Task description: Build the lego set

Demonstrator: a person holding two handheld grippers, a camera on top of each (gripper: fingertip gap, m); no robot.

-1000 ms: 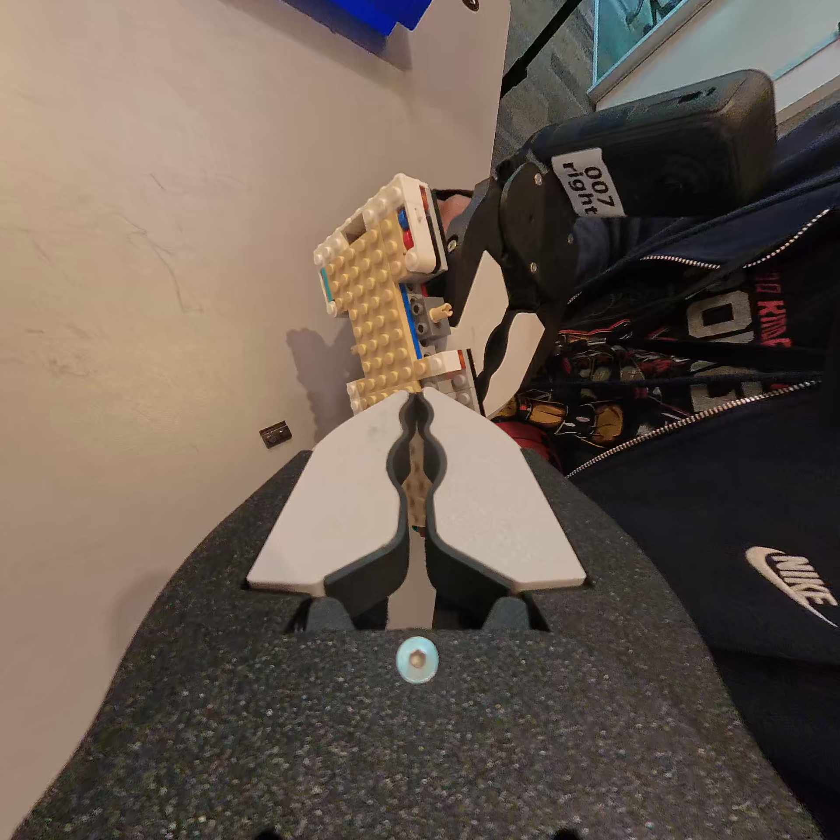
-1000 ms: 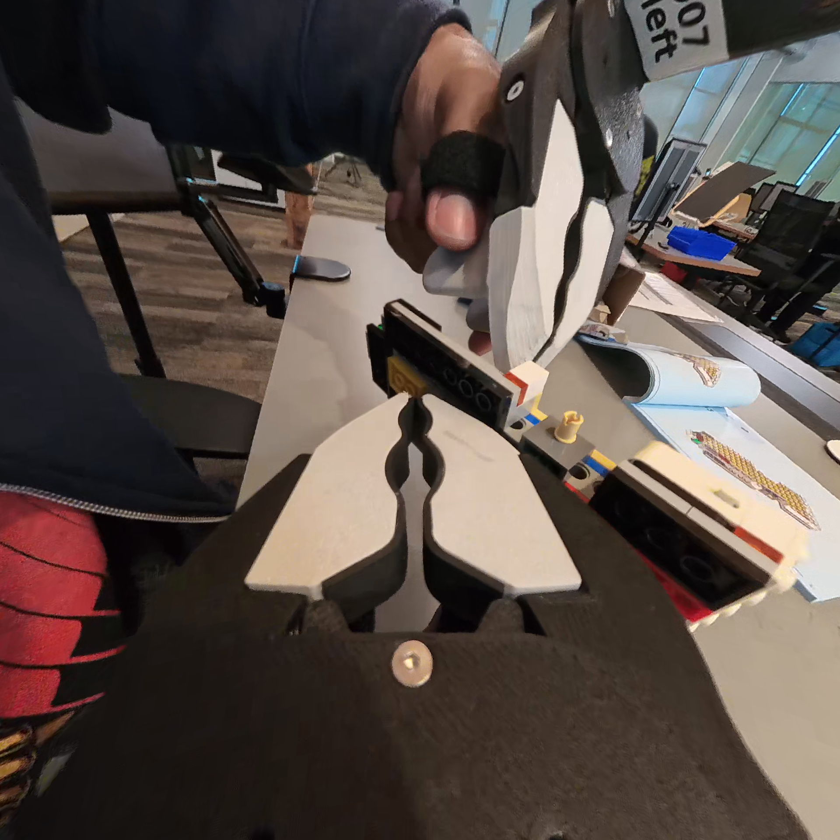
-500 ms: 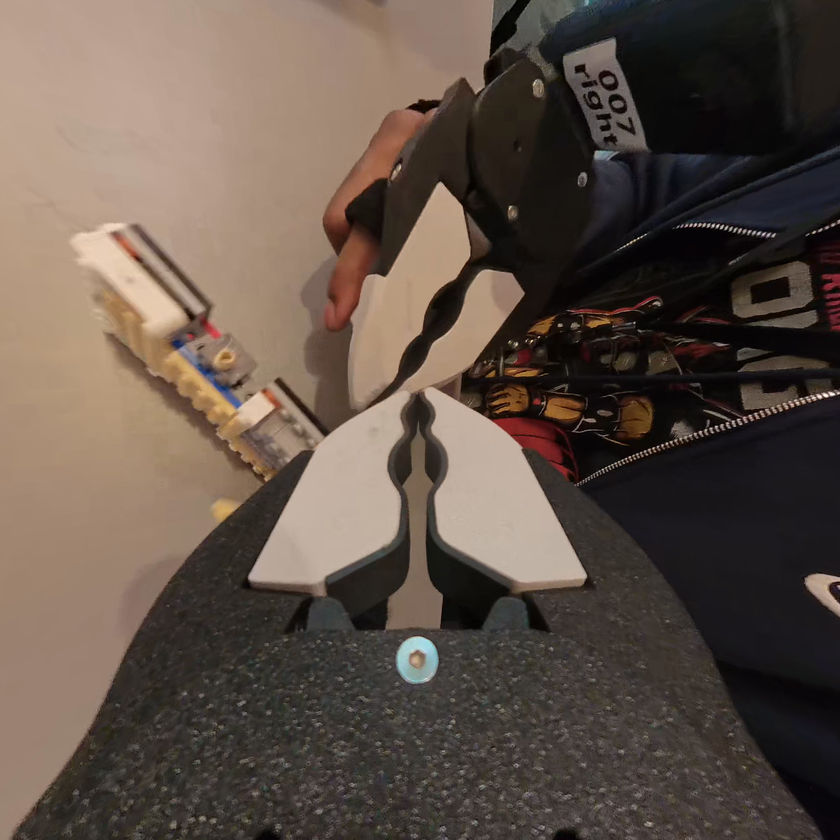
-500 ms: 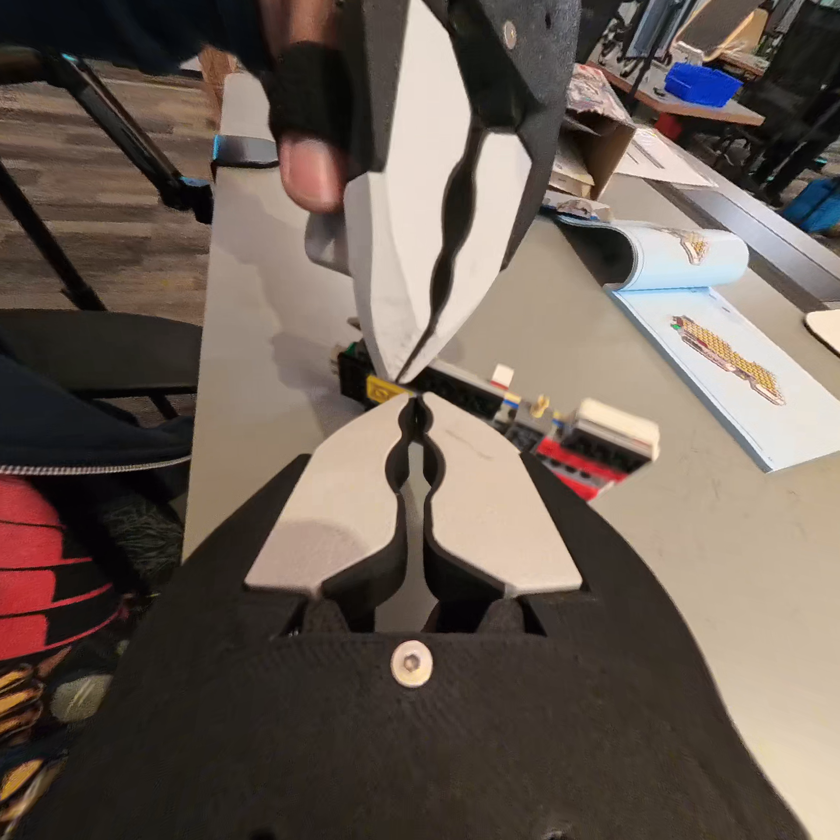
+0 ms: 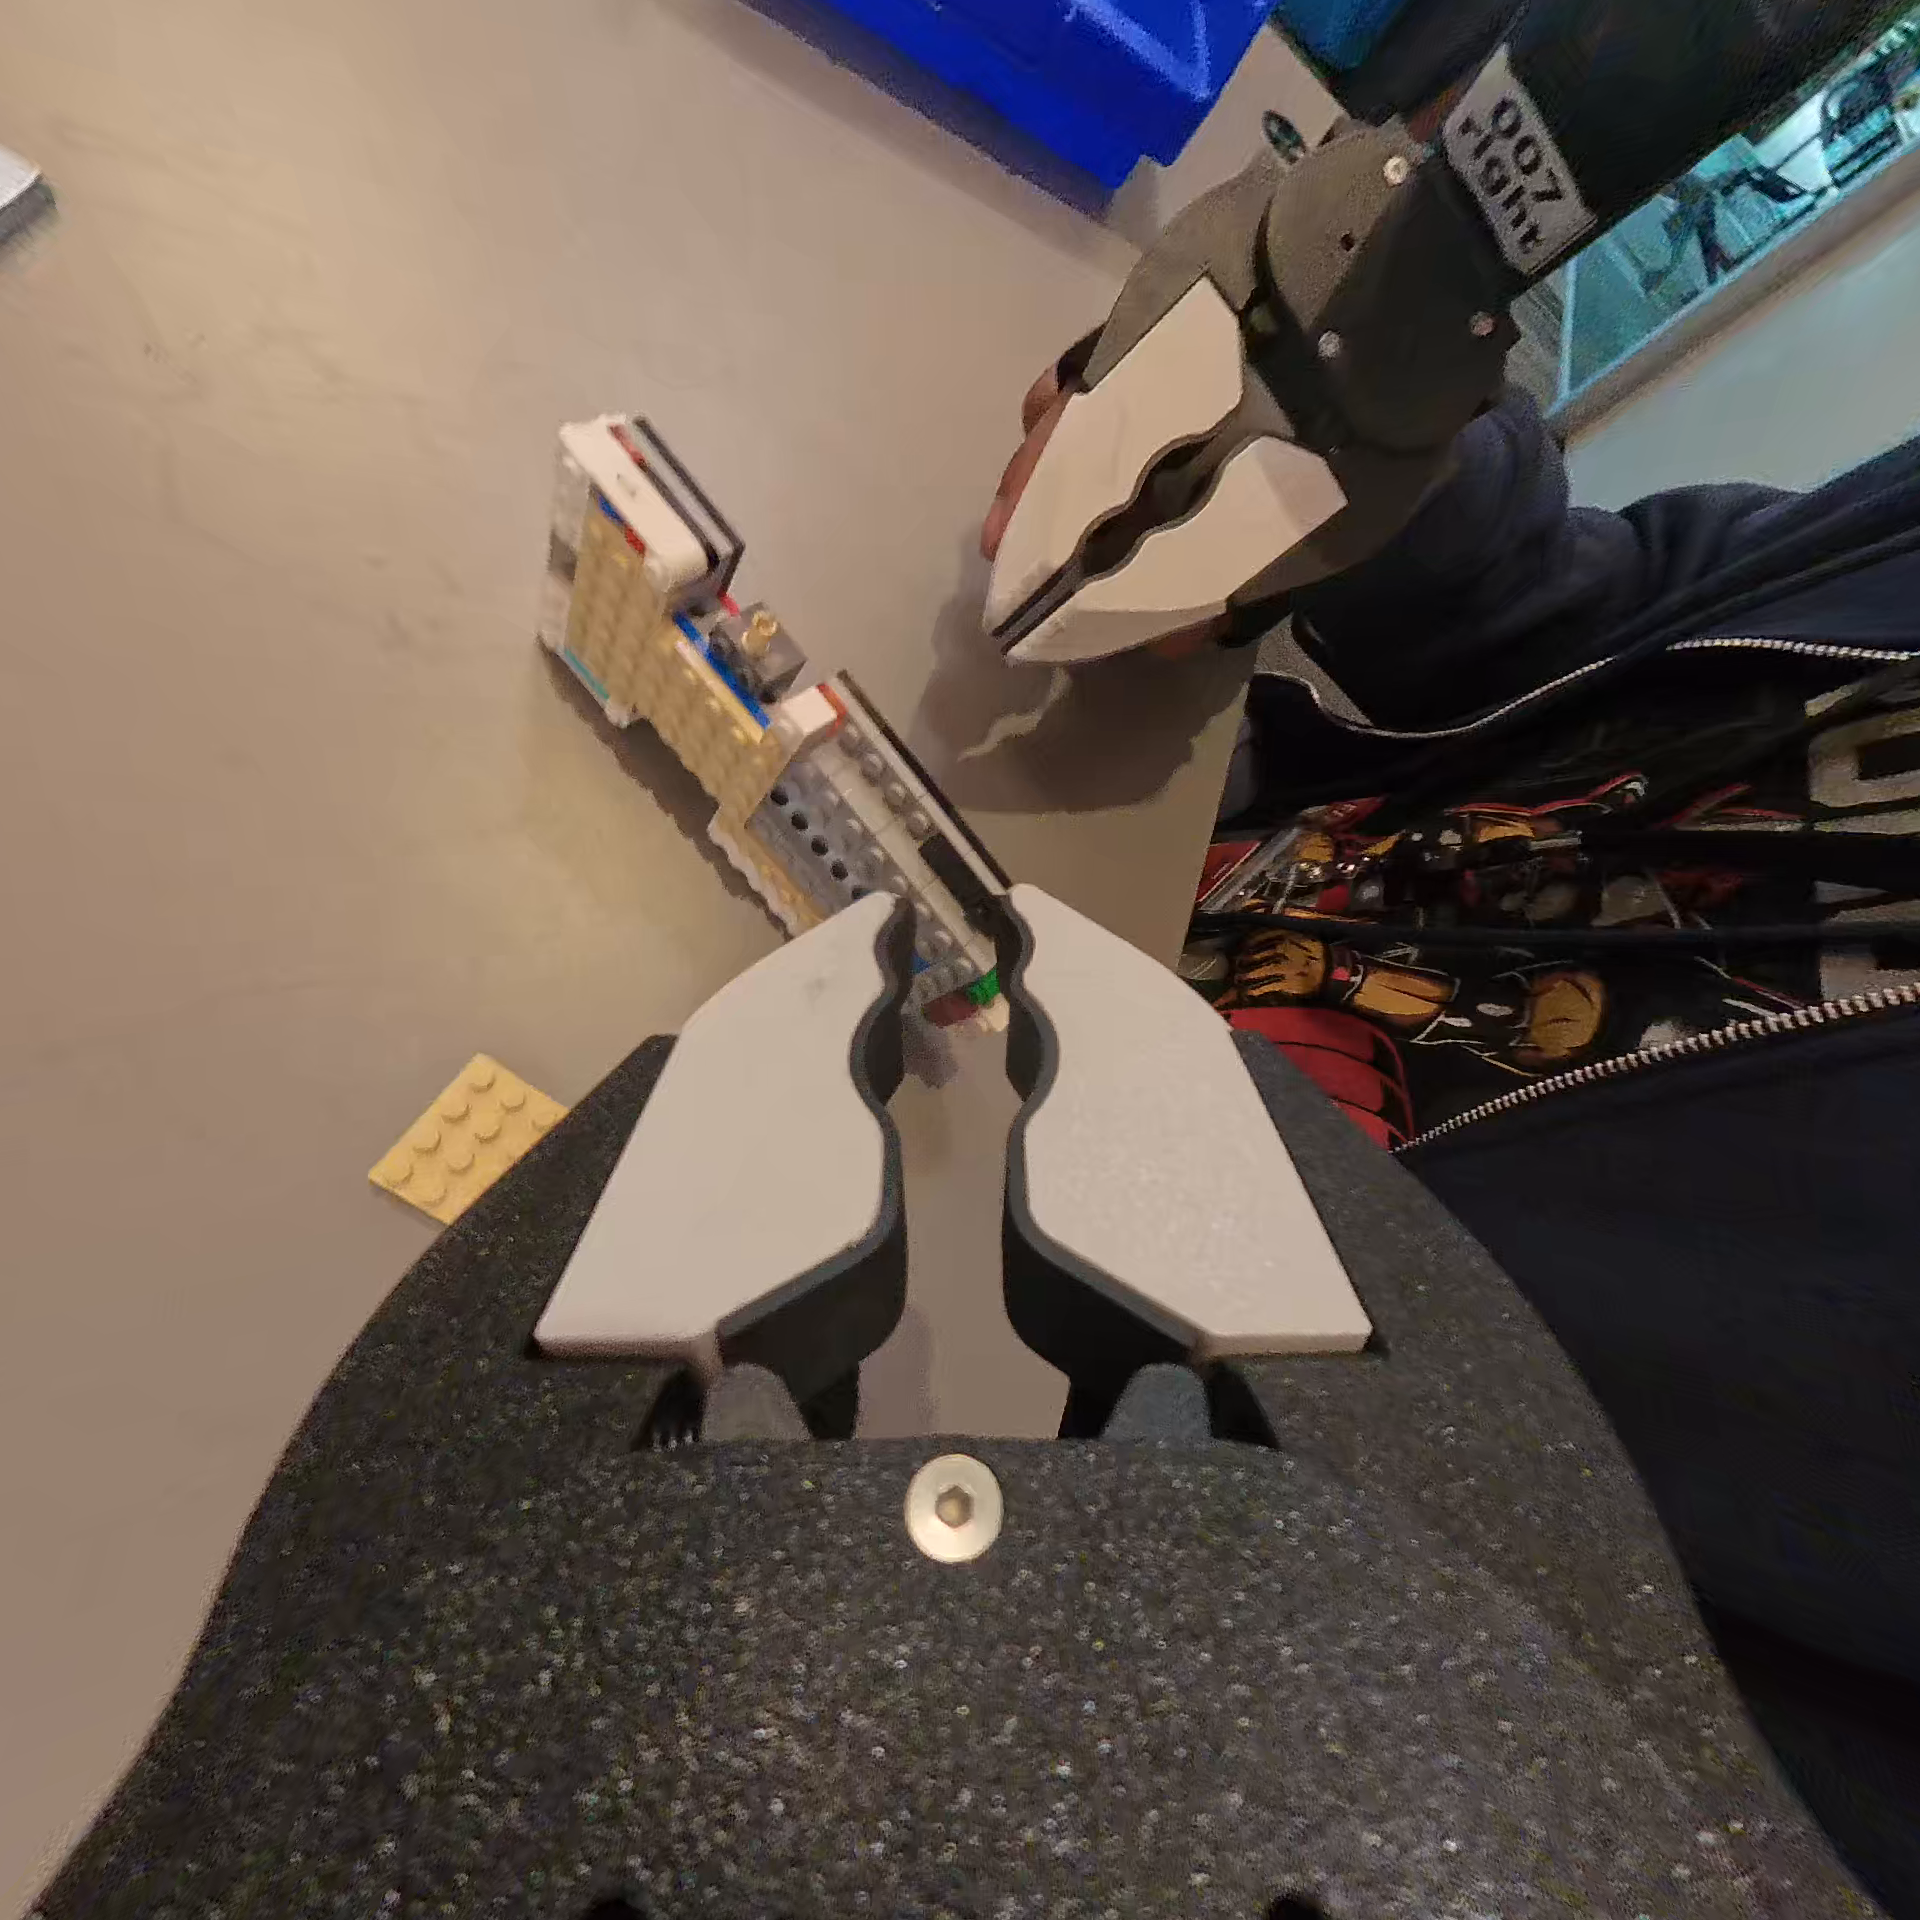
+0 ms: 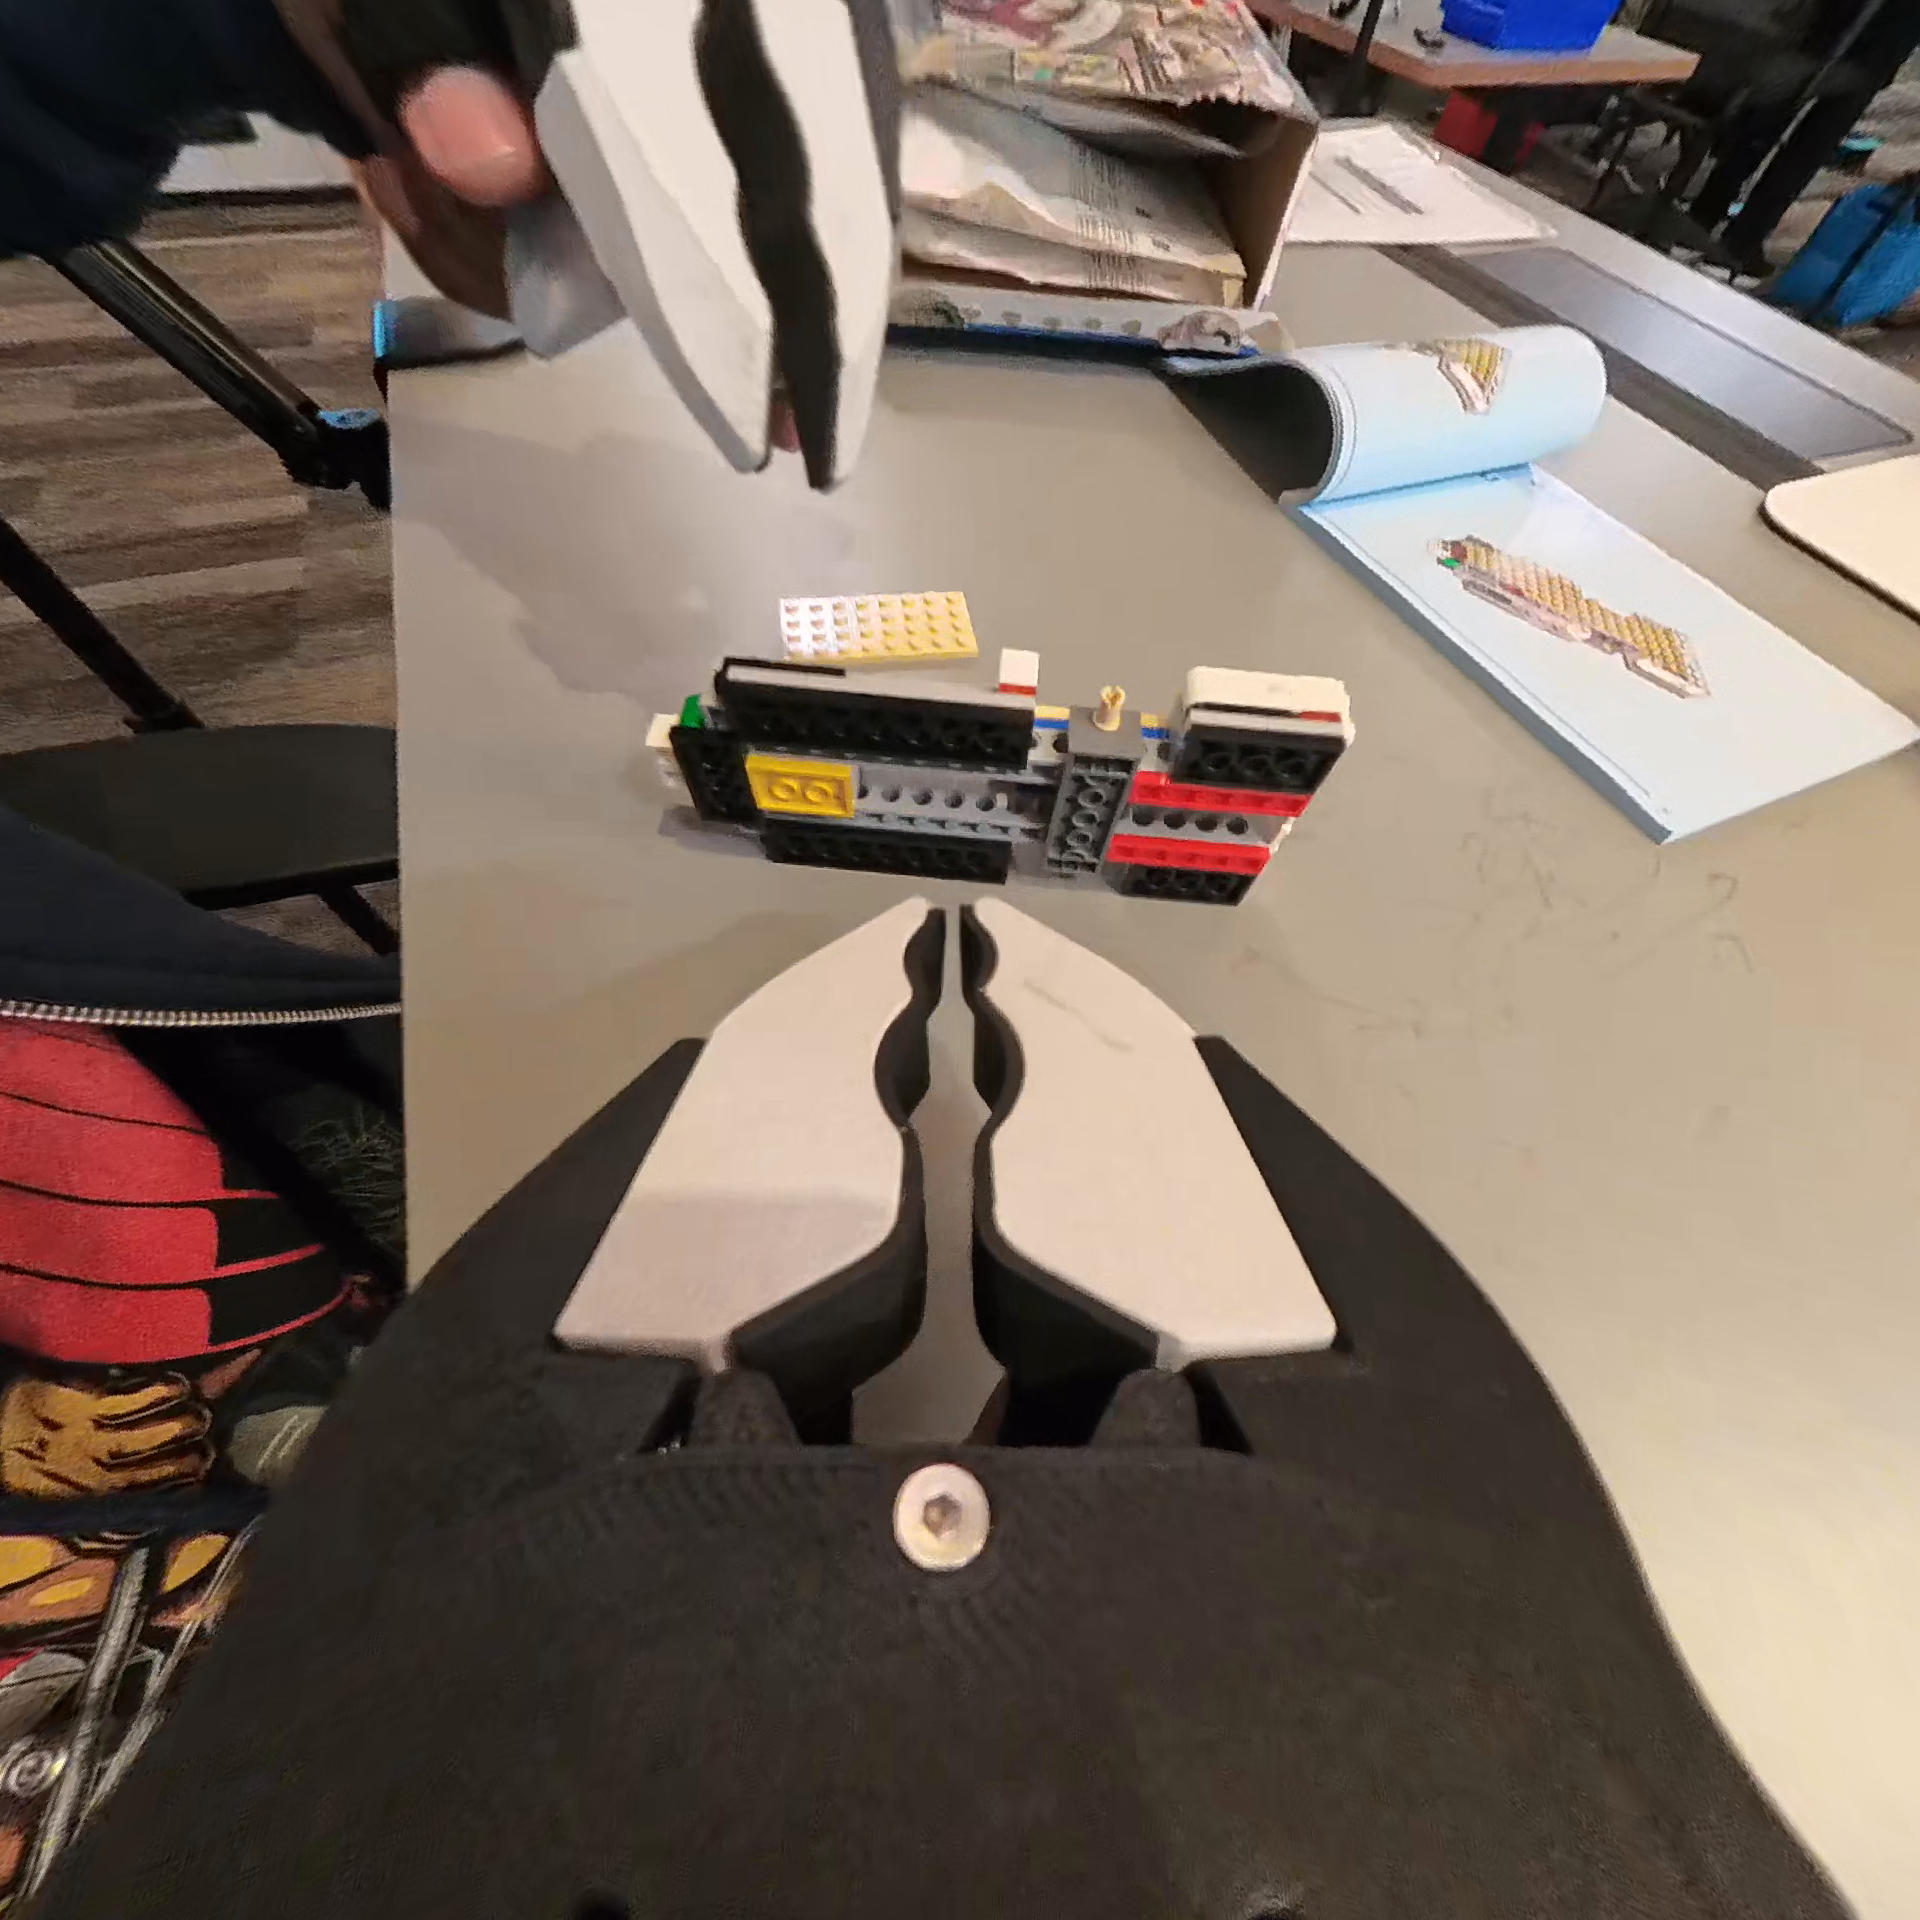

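Note:
A brick model [image 6: 987, 790] of black, grey, red, yellow and white bricks lies on the grey table [image 6: 1455, 1039]. It also shows in the left wrist view [image 5: 727, 707], tan studded side up. My right gripper [image 6: 951, 914] is shut and empty, just short of the model's near side. It shows in the left wrist view [image 5: 1003, 634] low over the table. My left gripper [image 5: 953, 909] is slightly open and empty. In the right wrist view it [image 6: 795, 468] hangs above the table behind the model's left end, clear of it. A loose tan plate [image 6: 883, 627] lies behind the model.
An open instruction booklet [image 6: 1558, 644] lies to the right. A cardboard box [image 6: 1091, 156] with papers stands at the back. A blue bin [image 5: 1039, 73] sits at the far side. The table's edge [image 5: 1216, 831] runs beside the person's jacket. A black chair [image 6: 208, 800] stands on the left. About 9 cm separates my left fingertips from my right.
A second ago my left gripper was shut on the model, held in the air. The model then left the grasp and lies on the table. Both grippers drew back; the left has opened slightly.

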